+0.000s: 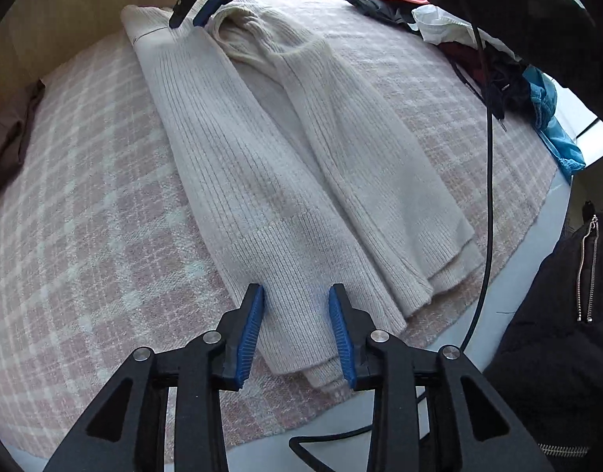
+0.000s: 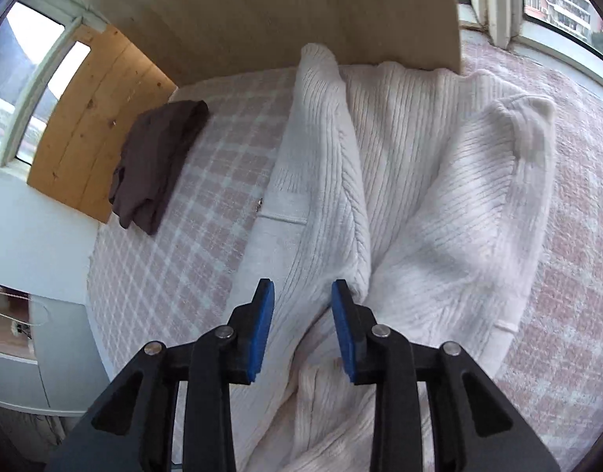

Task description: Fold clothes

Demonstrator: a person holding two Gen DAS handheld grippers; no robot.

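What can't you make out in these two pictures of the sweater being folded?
- Left wrist view: the clothes pile is partly hidden behind a dark sleeve.
- Left wrist view: the brown garment is cut off by the picture's edge.
- Right wrist view: the sweater hem lies hidden under the right tongs.

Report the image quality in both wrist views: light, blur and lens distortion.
Left wrist view: even daylight, strong fisheye bending of the checked blanket, the cream sweater mostly sharp, with the ribs soft in the middle, dark vignette at the corners. Right wrist view: the windows are blown out, the sweater looks washed out and slightly smeared at the right; the brown garment stays clear.
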